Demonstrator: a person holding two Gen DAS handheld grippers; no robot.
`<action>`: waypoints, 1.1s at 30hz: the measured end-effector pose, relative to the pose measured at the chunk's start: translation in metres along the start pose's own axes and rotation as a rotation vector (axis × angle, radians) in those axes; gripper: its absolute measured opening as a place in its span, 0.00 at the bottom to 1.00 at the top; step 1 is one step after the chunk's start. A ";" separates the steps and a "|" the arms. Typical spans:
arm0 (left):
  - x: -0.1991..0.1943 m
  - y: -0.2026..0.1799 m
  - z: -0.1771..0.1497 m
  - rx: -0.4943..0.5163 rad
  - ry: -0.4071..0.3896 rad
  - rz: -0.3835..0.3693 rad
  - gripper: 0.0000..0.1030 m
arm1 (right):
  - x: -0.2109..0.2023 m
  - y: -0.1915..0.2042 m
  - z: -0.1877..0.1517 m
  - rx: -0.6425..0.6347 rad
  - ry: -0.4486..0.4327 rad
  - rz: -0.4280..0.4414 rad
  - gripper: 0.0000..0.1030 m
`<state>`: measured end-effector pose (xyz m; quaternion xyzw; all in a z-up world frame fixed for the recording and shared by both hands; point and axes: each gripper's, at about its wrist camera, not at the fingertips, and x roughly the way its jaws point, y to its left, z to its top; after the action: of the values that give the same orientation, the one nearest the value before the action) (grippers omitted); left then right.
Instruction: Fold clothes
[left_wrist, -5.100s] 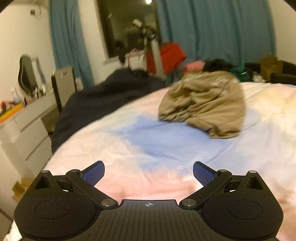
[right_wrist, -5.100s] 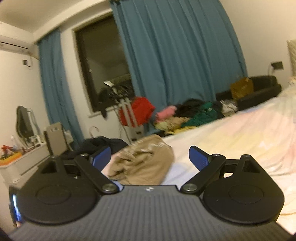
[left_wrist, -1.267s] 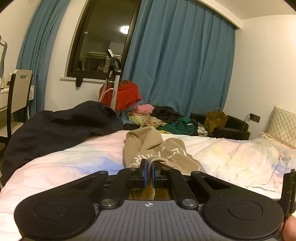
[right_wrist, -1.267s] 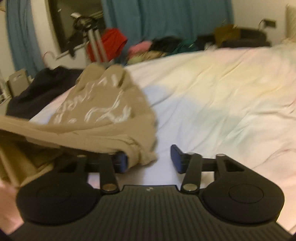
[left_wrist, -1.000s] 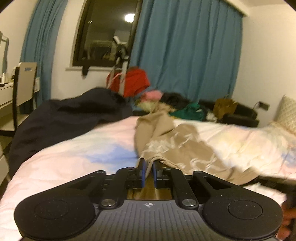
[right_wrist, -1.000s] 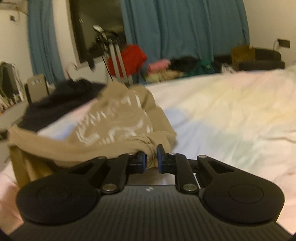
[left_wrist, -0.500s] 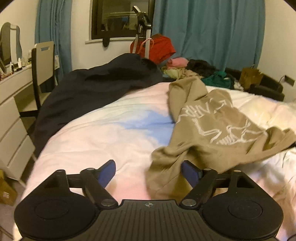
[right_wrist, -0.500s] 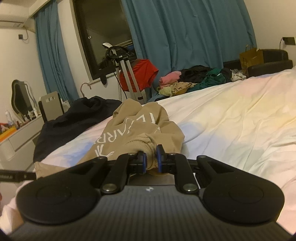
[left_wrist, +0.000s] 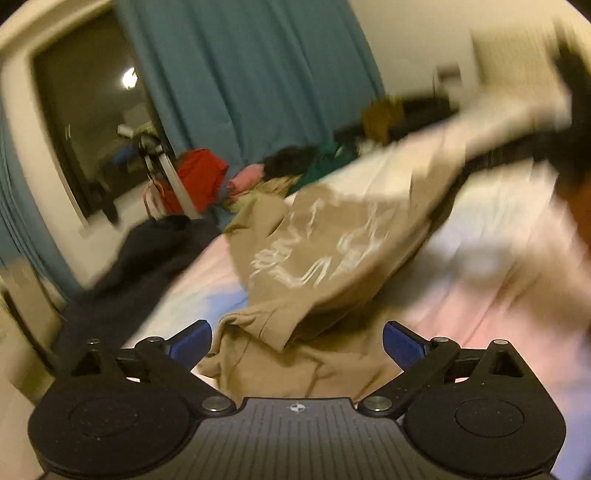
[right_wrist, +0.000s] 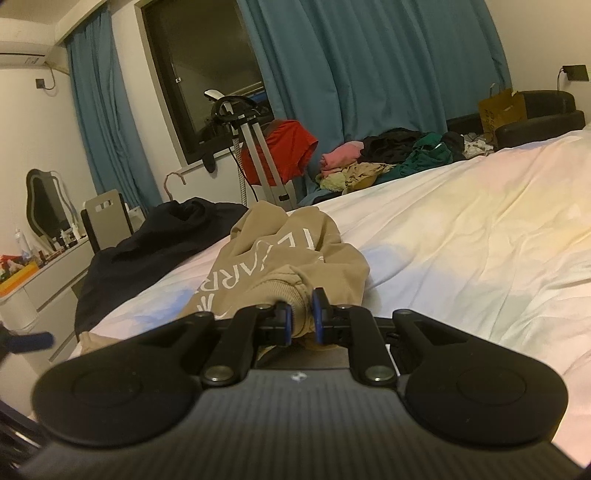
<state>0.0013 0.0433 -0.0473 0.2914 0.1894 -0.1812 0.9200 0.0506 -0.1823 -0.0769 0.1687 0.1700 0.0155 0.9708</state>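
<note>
Fabric of the tan sweatshirt sits pinched between the closed right gripper, spreading ahead over the bed; the left gripper gapes wide just above its crumpled hem.

The whole left wrist view is smeared by motion — the white lettering on the tan cotton sweatshirt reads only as streaks, and a pale sleeve with a dark blurred shape at the upper right cannot be told apart. In the right wrist view the black right gripper covers the sweatshirt's near part, the print shows only in part, and a blue-tipped black object is cut off by the left edge.
</note>
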 end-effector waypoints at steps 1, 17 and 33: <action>0.006 -0.004 0.000 0.013 0.007 0.035 0.97 | -0.001 0.000 0.000 0.001 -0.002 -0.001 0.14; 0.047 0.028 0.003 -0.272 0.152 0.251 0.98 | -0.019 -0.002 0.005 0.025 -0.142 -0.023 0.14; -0.014 0.037 0.015 -0.464 -0.095 0.449 0.97 | 0.029 -0.018 -0.032 -0.095 0.131 -0.289 0.79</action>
<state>0.0092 0.0657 -0.0117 0.0996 0.1133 0.0609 0.9867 0.0669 -0.1859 -0.1209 0.0951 0.2545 -0.1052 0.9566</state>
